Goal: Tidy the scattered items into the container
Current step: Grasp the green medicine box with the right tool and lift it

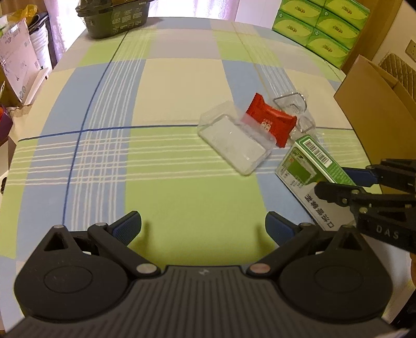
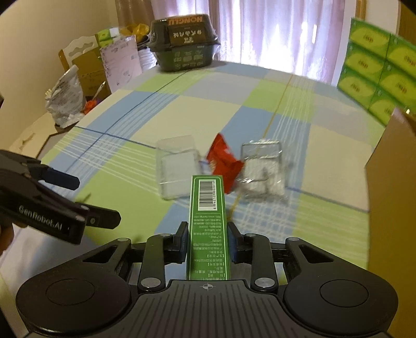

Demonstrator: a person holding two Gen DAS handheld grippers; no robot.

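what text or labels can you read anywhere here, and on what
"HONGLU", upside down, on the dark green tub
"GenRobot.AI" on the left tongs
"DAS" on the right tongs
"88", seemingly, on the red packet
Barcode and small print on the green box: too small to read
Logos on the stacked green boxes: blurred

— Where do things sit in the left wrist view?
— Tray (image 1: 235, 144) right of centre on the table (image 1: 182, 85), packet (image 1: 270, 122) touching its right edge, carton (image 1: 312, 166) lower right, cardboard box (image 1: 377, 109) at the right edge.
— Upper left?
— A basket (image 1: 114, 18).
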